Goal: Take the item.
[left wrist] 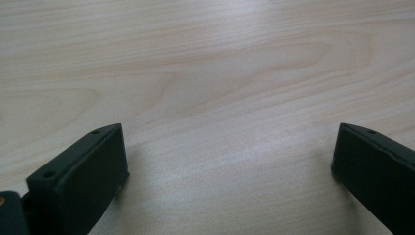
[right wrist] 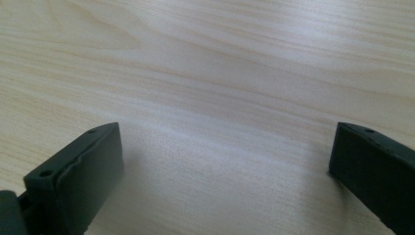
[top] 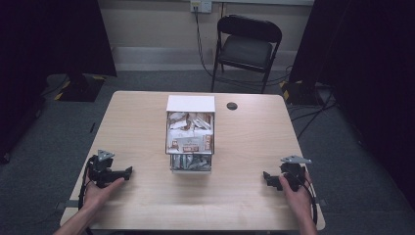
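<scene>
Right, we've got both grippers parked low on the table, one on each side, and the box sits squarely between them, well apart from either. Our left gripper rests near the left edge with its jaws pointing in toward the middle; our right gripper mirrors it near the right edge. Looking along the left gripper, we see its jaws spread wide with nothing but bare wood between them. Same story along the right gripper: jaws wide apart, gripping nothing.

That box is open at the top and on the side facing us, stuffed with small packets, and it stands mid-table, a white flap behind it. We'd say it's set in the centre so either hand can reach it equally well. Holding both tools open and off to the sides reads to us as a ready stance, leaving the approach to the box free. A dark disc lies just beyond the box to the right, untouched. Behind the table, a folding chair stands clear of the work.
</scene>
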Action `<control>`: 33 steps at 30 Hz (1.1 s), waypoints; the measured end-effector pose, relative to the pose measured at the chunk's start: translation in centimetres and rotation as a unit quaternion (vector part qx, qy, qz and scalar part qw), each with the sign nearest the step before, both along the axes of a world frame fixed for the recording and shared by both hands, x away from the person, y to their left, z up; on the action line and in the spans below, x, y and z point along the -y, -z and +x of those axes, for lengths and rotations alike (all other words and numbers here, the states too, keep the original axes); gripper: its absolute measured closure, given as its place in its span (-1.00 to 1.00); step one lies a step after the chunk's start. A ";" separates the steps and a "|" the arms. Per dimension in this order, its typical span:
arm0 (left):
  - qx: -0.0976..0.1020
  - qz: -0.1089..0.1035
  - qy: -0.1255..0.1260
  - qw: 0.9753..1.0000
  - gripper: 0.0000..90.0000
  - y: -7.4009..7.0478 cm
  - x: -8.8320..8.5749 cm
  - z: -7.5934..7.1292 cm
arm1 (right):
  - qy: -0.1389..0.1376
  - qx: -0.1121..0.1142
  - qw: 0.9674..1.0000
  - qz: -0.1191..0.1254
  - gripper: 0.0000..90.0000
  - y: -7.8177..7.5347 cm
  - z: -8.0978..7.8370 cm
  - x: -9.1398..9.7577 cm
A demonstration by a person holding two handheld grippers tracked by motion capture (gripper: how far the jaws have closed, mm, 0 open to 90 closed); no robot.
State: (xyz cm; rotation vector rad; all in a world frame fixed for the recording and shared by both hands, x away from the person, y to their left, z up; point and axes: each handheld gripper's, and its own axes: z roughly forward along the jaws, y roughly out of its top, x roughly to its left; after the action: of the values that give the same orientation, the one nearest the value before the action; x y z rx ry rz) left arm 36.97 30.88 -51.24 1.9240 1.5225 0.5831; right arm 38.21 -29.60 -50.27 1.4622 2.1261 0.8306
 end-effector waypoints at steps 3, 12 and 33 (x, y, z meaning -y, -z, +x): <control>-0.001 0.001 0.000 1.000 -1.00 0.0 0.0 0.0 | 0.000 0.000 1.000 0.000 -1.00 0.0 0.0 0.0; 0.008 -0.006 0.010 1.000 -0.66 -0.4 0.2 0.1 | -0.001 0.000 1.000 0.000 -1.00 0.0 0.0 0.0; 0.003 -0.046 0.052 0.998 -0.42 -2.5 0.9 -0.1 | -0.001 0.001 1.000 0.000 -1.00 0.0 0.0 0.0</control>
State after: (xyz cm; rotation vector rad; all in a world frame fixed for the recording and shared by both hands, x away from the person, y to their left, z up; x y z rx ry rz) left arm 36.84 30.00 -48.72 1.9162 1.4114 0.4647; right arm 38.24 -29.61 -50.28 1.4590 2.1274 0.8324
